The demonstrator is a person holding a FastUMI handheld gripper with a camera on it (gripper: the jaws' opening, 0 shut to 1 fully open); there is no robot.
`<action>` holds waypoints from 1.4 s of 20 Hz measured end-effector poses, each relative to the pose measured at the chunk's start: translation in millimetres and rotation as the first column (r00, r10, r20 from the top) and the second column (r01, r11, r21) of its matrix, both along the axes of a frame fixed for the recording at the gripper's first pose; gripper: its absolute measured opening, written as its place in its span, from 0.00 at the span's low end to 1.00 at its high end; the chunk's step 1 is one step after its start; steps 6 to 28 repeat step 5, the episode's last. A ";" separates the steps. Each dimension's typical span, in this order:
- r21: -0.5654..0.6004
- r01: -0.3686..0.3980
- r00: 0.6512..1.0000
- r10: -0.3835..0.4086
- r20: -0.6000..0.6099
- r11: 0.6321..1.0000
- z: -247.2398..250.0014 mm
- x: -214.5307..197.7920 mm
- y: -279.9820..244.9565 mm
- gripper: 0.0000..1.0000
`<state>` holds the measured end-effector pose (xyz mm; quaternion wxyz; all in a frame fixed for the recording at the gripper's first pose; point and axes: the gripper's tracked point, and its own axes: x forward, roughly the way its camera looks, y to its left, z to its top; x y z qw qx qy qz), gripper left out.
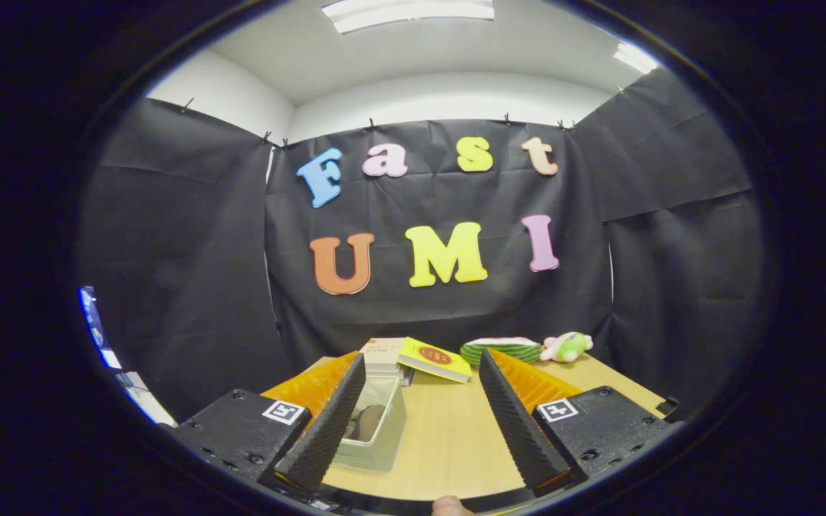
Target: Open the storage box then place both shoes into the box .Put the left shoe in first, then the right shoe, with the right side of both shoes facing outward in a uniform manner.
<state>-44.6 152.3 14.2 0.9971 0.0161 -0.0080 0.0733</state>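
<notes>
While the gripper (pixel 420 423) is held level above the table (pixel 449 437), its two fingers stand wide apart with nothing between them but bare tabletop; each finger has a ribbed, sawtooth inner pad (pixel 510 423) and tapers toward its far tip, and each sits on a blocky housing bearing a small square marker (pixel 557 409). Box (pixel 377 426): a pale, translucent plastic bin with straight walls and an open top, resting on the table just inside the left finger, which partly covers its near-left corner. Rounded dark shapes lie inside the box (pixel 366 421); they may be shoes, but I cannot tell which or how they face. Beyond the fingers, at the table's far edge, sits a small stack of books (pixel 384 356), and a yellow book (pixel 434 360) leans tilted against that stack. Just right of it lies a green striped, rounded soft object (pixel 502 350), and beside that a small pink and green plush toy (pixel 566 346). Table surface is smooth light wood grain, matte. Black cloth (pixel 169 287) hangs pinned on three sides, creased in places; above it are white walls, a white ceiling, and two strip lights (pixel 407 12). A fingertip (pixel 449 506) shows at the near edge below the gripper.
</notes>
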 end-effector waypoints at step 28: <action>0.010 0.021 1.000 -0.021 0.005 1.000 2.6 -0.2 -10.9 1.00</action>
